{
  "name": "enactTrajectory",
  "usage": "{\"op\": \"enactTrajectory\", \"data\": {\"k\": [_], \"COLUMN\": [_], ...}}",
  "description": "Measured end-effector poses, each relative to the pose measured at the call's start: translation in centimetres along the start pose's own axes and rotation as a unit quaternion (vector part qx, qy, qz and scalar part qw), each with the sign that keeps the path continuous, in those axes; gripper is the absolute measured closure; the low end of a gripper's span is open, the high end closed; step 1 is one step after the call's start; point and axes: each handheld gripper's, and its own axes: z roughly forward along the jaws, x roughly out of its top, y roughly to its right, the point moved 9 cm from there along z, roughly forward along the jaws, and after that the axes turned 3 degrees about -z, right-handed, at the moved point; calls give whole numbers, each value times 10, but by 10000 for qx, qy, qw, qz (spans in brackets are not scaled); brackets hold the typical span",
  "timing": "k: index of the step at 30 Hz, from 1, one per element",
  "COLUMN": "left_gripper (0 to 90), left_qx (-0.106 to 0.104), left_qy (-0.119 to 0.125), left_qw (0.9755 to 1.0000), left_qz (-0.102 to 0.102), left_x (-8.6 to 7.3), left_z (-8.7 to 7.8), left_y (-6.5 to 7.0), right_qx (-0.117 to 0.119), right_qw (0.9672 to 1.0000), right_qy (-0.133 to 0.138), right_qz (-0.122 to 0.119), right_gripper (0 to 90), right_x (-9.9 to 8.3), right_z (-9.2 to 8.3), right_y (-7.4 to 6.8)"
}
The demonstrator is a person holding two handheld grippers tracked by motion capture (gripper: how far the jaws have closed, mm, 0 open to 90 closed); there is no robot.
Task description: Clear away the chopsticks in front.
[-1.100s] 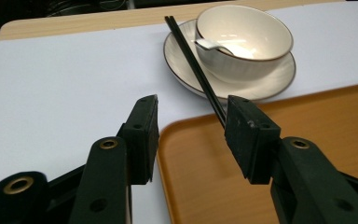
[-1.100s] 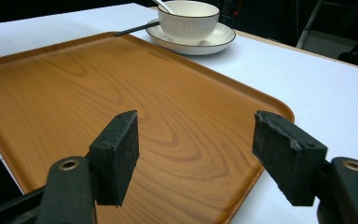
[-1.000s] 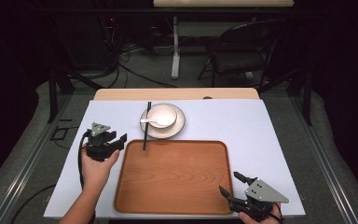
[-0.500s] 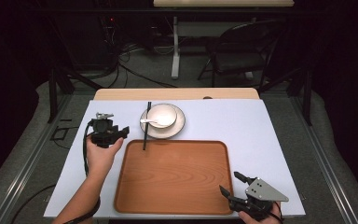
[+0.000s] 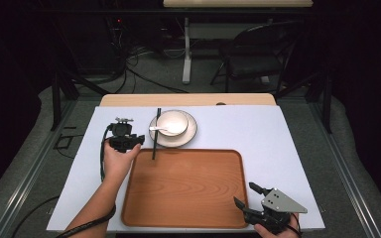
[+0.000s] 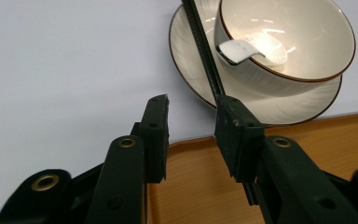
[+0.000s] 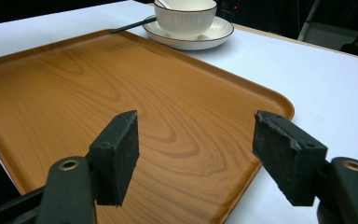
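Two black chopsticks (image 5: 155, 135) lean from the plate (image 5: 191, 137) onto the edge of the wooden tray (image 5: 183, 186). My left claw (image 6: 191, 122) has slid in beside them since a second ago, its jaws just narrowing; one jaw touches the sticks, nothing gripped between them yet. My right claw (image 7: 196, 156) waits wide open over the tray's near corner. I judge a pickup is starting.

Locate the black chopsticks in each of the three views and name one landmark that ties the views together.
High view: the black chopsticks lie left of the bowl, one end on the tray rim.
Left gripper view: they run from the top edge down across the plate rim to the right-hand jaw.
Right gripper view: their tip shows at top, left of the plate.
Shared landmark: the white bowl.
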Motion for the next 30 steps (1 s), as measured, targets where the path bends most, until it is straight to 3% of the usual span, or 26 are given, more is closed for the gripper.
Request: {"op": "enactTrajectory", "data": {"k": [3,7,13,19,30], "left_gripper": [665,675,689,712,722], "left_qx": [-69,-50,-56,-189,-143], "left_qy": [-63,-211,-280,-428,-549], "left_qw": [10000,9997,9996,9989,9984], "left_qz": [-30,89,76,7,82], "left_x": [-2,-7,-11,-15,-17], "left_z": [5,16,24,30,37], "left_y": [7,14,17,20,24], "right_qx": [2,17,26,41,55], "right_qw": [10000,10000,10000,10000,9999], "right_qy": [-11,-5,-2,-7,22], "right_qz": [18,44,69,79,106], "right_gripper": [317,317,317,317,317], "right_x": [0,-1,-1,-1,0], "right_z": [0,0,0,0,-1], "right_y": [0,1,2,1,2]}}
